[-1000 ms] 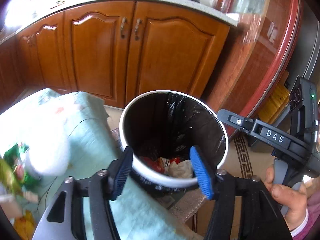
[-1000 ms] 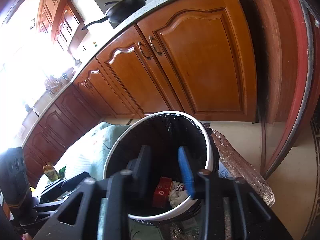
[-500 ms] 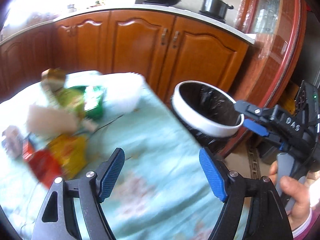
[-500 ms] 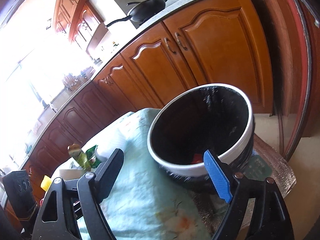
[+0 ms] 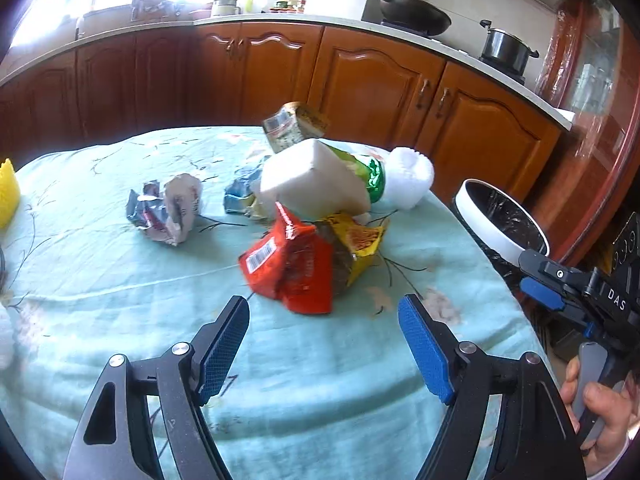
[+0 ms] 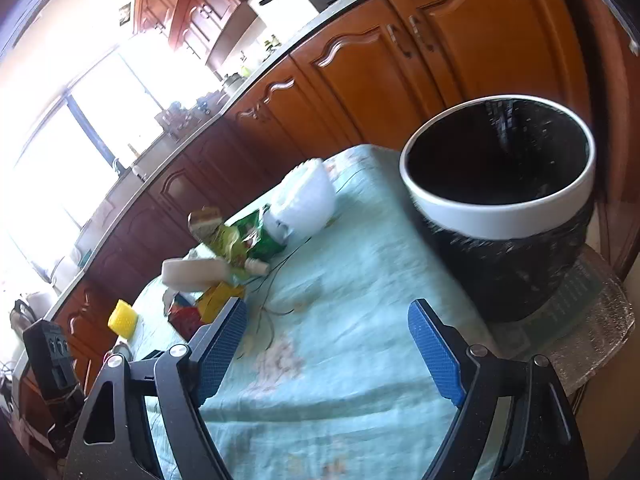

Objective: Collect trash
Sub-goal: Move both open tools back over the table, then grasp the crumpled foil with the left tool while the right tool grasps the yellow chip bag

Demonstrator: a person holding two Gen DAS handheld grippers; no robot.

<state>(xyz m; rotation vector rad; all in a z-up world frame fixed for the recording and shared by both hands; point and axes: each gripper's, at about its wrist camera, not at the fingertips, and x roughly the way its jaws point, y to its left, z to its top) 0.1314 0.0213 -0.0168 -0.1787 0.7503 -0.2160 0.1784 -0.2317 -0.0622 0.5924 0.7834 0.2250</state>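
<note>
A heap of trash lies on the pale green tablecloth (image 5: 120, 280): a red snack bag (image 5: 292, 268), a yellow wrapper (image 5: 360, 244), a white foam block (image 5: 312, 188), a green packet (image 5: 370, 174) and a crumpled silvery wrapper (image 5: 168, 208). My left gripper (image 5: 324, 344) hovers open just in front of the red bag, nothing between its blue pads. The white-rimmed bin (image 6: 500, 208) with a black liner stands off the table's right end. My right gripper (image 6: 332, 344) is open and empty over the cloth, left of the bin; it shows in the left wrist view as the right gripper (image 5: 560, 284).
Wooden kitchen cabinets (image 5: 360, 80) run behind the table, with a wok (image 5: 412, 12) and a pot (image 5: 506, 46) on the counter. A yellow sponge (image 6: 122, 318) sits at the table's far end. A white foam bowl (image 6: 308, 196) lies beside the heap. A hand (image 5: 600, 412) holds the right gripper's handle.
Both grippers have pulled back from over the bin and swung left toward the table. The right gripper's jaws widened from narrow to wide; the trash heap now lies before the left gripper.
</note>
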